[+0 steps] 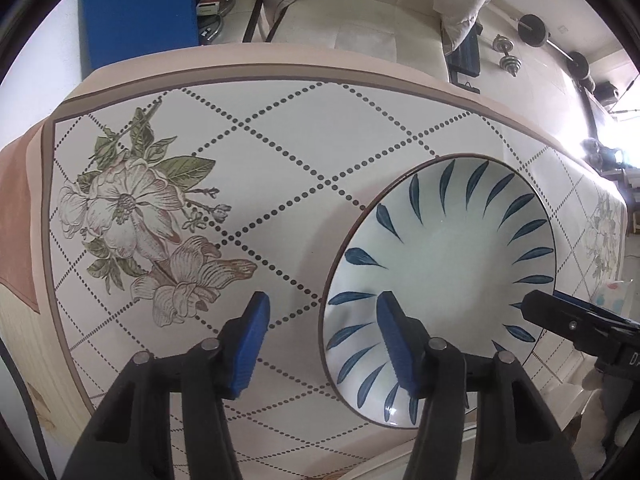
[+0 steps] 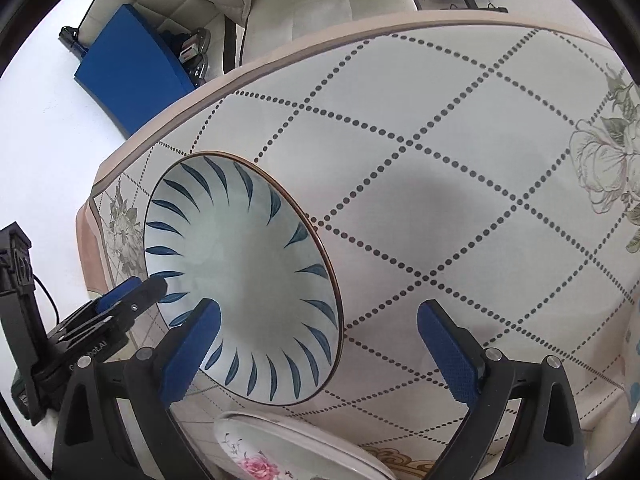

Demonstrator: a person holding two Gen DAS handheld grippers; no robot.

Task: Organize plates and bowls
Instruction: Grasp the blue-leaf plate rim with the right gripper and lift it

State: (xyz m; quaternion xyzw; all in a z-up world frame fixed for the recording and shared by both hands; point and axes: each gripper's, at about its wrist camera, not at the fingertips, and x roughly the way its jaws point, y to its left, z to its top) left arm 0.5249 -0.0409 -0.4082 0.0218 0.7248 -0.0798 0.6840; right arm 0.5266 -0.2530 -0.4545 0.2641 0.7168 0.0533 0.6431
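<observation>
A white plate with blue leaf strokes [image 1: 440,264] lies on the patterned tablecloth; it also shows in the right wrist view [image 2: 240,276]. My left gripper [image 1: 324,316] is open, its right finger over the plate's near-left rim, its left finger over bare cloth. My right gripper [image 2: 318,320] is open, its left finger over the plate's near edge, its right finger over cloth. Each gripper shows in the other's view, the right one [image 1: 568,320] and the left one [image 2: 120,304]. A white plate with a pink flower [image 2: 288,452] sits below the right gripper.
The table [image 1: 280,120] carries a cloth with dotted diamonds and flower prints. A cream sofa [image 1: 352,12] and a blue box [image 1: 140,12] stand beyond the far edge. Dumbbells [image 1: 508,56] lie on the floor at the right.
</observation>
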